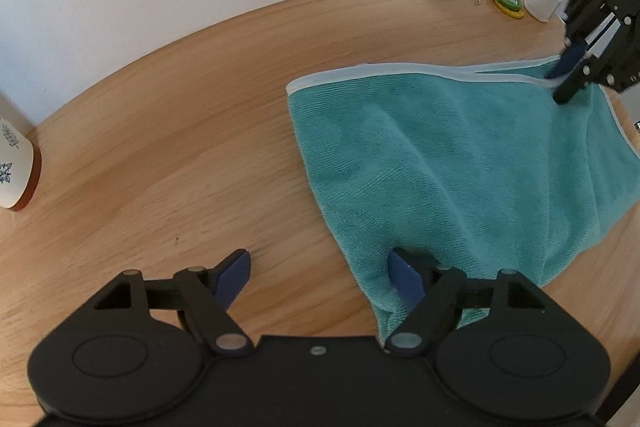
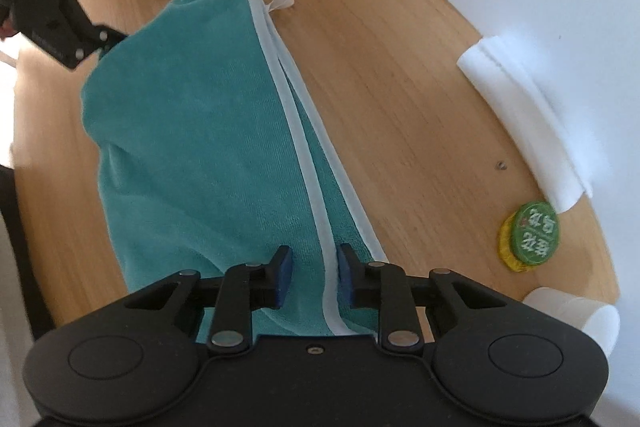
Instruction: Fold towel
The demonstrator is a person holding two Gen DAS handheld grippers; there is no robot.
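Low in the left-wrist frame, the left gripper (image 1: 320, 277) gapes wide over the teal towel (image 1: 460, 163), whose corner lies right of centre on the table (image 1: 160, 147). Across the right-wrist frame's bottom, the right gripper (image 2: 314, 269) pinches the towel's white hem; a shallow bite could slip when lifted.

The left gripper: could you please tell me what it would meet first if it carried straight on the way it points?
Probably the bare wooden table: the left gripper stands open, pointing steeply down, with the teal towel only at its right-hand finger. Depth is uncertain.
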